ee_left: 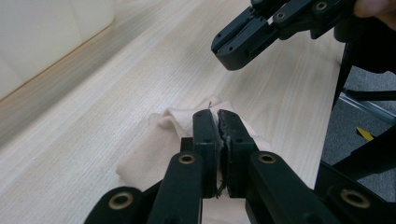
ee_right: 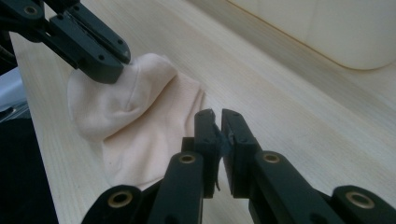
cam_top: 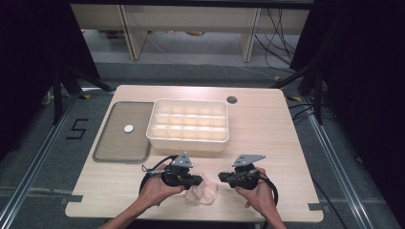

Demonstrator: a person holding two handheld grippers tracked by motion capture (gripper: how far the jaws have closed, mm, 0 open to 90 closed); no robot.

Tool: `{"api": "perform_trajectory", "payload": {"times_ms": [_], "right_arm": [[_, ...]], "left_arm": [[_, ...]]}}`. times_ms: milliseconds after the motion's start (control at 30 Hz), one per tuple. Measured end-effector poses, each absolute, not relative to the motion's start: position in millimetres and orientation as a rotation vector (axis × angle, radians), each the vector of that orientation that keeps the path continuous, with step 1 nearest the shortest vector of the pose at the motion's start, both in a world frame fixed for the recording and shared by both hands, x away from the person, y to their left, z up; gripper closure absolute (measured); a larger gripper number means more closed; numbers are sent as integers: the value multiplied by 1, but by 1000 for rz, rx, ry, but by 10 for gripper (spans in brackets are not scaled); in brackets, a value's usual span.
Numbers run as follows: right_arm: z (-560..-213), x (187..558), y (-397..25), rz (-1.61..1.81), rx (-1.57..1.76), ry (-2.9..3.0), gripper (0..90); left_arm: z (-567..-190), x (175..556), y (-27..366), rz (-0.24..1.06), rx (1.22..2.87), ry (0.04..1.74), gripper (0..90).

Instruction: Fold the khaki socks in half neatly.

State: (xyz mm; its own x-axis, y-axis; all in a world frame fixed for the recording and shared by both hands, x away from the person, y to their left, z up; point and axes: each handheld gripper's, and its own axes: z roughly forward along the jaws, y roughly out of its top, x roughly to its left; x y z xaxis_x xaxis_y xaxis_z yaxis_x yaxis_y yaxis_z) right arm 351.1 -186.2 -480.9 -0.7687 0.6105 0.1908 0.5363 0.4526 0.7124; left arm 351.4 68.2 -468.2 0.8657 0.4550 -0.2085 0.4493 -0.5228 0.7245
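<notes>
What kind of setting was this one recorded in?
Most likely a lab data-collection station, not a home: a bare wooden table inside a dark-curtained metal frame, loose cables on the floor behind it, and a taped number mark on the floor beside it.

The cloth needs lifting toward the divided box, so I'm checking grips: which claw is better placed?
Left: the left claw is shut on the cloth; the right claw is shut beside it, holding nothing.

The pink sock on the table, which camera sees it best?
The right gripper view: the sock lies spread out there, one end pinched by the left gripper. The left gripper view has the jaws covering much of it. In the high view it is a small pale patch.
</notes>
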Motion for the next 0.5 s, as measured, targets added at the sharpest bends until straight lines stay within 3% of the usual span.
{"api": "perform_trajectory", "payload": {"times_ms": [267,500], "right_arm": [[-480,351,-190,1217,1052,2590,842],[-480,352,-193,1210,1057,2577,836]], "left_arm": [[-477,354,55,-28,2202,668,852],[-481,356,50,-59,2193,652,795]]}}
